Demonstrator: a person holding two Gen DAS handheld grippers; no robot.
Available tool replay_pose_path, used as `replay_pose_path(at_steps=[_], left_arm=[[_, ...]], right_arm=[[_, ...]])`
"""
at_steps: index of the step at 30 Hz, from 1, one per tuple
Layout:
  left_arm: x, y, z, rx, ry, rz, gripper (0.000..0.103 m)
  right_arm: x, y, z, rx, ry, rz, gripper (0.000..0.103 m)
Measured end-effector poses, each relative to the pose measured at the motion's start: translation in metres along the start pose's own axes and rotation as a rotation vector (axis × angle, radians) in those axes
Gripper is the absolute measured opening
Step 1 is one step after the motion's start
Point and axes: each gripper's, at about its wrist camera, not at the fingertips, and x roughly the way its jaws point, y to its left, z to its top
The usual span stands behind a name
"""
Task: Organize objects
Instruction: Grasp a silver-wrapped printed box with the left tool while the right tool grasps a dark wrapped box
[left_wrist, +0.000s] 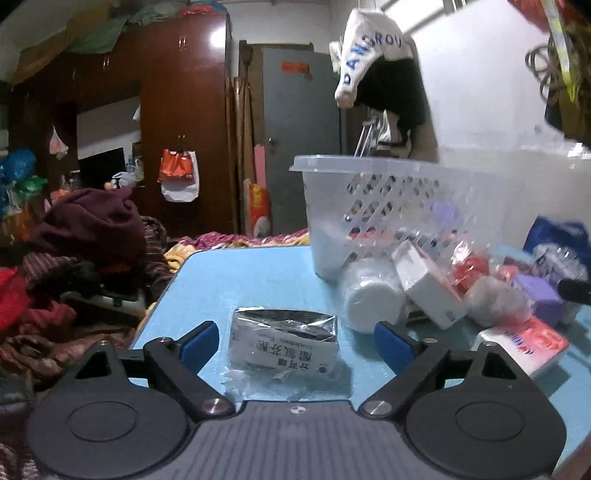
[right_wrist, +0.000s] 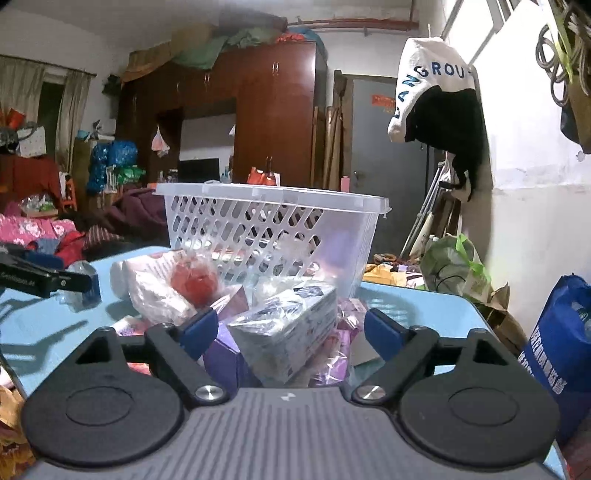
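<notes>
The left claw (left_wrist: 295, 345) is wide open, holding nothing, its fingers either side of a foil packet (left_wrist: 282, 341) lying near the surface's (left_wrist: 236, 280) left edge. The right claw (right_wrist: 290, 330) gapes empty over a wrapped box (right_wrist: 288, 332) in the pile before the basket (right_wrist: 271, 229).

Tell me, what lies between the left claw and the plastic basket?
In the left wrist view, a silver foil packet lies between the open left claw fingers; beyond it, bare blue table up to the basket.
</notes>
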Motion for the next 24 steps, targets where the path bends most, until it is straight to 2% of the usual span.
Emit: replay_pose_path(at_steps=[3,5,6,7,8,10,11,16,20,24], left_arm=[[0.01,-0.009,0.001,0.052,0.088,0.037,0.093],[0.013,-0.013,0.001,0.073,0.109,0.079,0.087],[0.012,-0.013,0.002,0.064,0.111,0.078,0.081],[0.011,-0.011,0.002,0.05,0.11,0.075,0.079],[0.01,-0.008,0.002,0.031,0.11,0.067,0.078],[0.007,-0.004,0.0,0.012,0.096,0.056,0.076],[0.005,-0.003,-0.001,0.004,0.084,0.051,0.073],[-0.007,0.0,-0.012,-0.02,-0.044,-0.022,0.072],[-0.027,-0.008,-0.02,-0.01,-0.154,-0.038,0.072],[-0.04,-0.024,-0.024,0.021,-0.217,-0.027,0.072]], right_arm=[[0.005,-0.002,0.001,-0.007,0.015,-0.002,0.084],[0.006,-0.001,0.001,-0.01,0.021,0.002,0.08],[0.006,-0.002,0.0,-0.008,0.023,0.004,0.075],[0.007,-0.002,0.0,-0.005,0.025,0.004,0.068],[0.007,-0.003,0.0,0.001,0.025,0.005,0.066],[0.007,-0.005,-0.001,0.01,0.021,0.005,0.045],[0.006,-0.006,-0.002,0.017,0.02,0.005,0.045],[-0.002,-0.008,-0.005,0.039,-0.007,0.016,0.045],[-0.012,-0.009,-0.007,0.045,-0.03,0.017,0.045],[-0.02,-0.012,-0.007,0.058,-0.045,0.023,0.044]])
